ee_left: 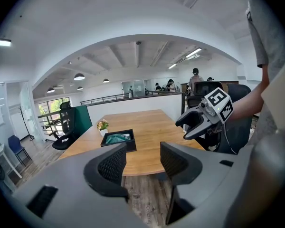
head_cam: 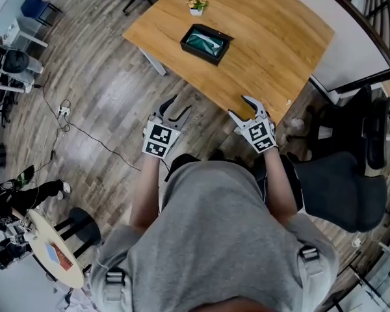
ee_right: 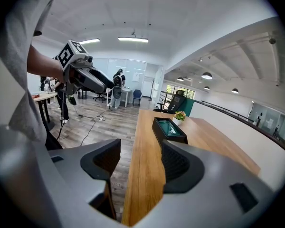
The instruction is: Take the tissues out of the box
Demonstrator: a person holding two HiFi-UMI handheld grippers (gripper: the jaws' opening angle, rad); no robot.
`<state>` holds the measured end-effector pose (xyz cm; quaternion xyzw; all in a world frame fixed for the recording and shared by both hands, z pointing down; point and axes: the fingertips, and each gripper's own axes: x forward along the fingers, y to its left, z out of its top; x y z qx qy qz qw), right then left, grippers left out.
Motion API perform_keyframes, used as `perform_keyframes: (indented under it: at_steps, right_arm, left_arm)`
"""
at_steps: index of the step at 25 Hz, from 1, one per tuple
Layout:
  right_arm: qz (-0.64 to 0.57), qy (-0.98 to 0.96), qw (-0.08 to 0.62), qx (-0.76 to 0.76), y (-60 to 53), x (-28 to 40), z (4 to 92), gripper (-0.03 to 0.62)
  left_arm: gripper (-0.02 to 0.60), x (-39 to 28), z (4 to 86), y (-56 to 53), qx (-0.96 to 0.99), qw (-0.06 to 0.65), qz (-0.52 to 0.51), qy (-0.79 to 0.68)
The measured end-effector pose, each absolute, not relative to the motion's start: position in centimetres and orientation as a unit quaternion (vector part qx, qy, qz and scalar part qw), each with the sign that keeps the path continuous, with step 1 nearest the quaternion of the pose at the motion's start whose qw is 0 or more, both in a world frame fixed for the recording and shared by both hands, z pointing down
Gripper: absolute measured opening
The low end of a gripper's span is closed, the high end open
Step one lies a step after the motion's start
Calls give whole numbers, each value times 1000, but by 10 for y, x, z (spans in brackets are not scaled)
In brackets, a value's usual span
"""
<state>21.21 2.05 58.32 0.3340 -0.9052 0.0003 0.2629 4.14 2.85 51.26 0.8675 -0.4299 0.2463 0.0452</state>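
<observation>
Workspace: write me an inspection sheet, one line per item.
Surface: wooden table, holds two things.
Job's things: black box on the table, teal contents inside, untouched.
Clutter: small potted plant beyond the box, apart from it.
Grippers: left gripper and right gripper both open, empty, short of the box.
Cables: cable across the floor at the person's left.
Surroundings: black office chair at right; round table lower left.

We look down on a light brown wooden table [head_cam: 266,38] standing on a grey wood-plank floor [head_cam: 110,90]. A small potted plant with pale flowers [head_cam: 197,4] stands near the table's far edge. A black office chair [head_cam: 341,181] sits beside the table's near right corner. A thin black cable [head_cam: 84,135] trails across the floor at left.
</observation>
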Motion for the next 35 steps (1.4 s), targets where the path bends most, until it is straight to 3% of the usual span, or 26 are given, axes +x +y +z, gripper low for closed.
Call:
perform_keyframes:
  at_steps: [16,35]
  right_arm:
    - [7,-907,275,320,-12,186,593,275]
    - [38,-881,285,376,-129,126,595,273]
  left_arm:
    - [239,17,523,-12,870,56,236,-429]
    - [239,-44,526,-160,899,54,238,-364]
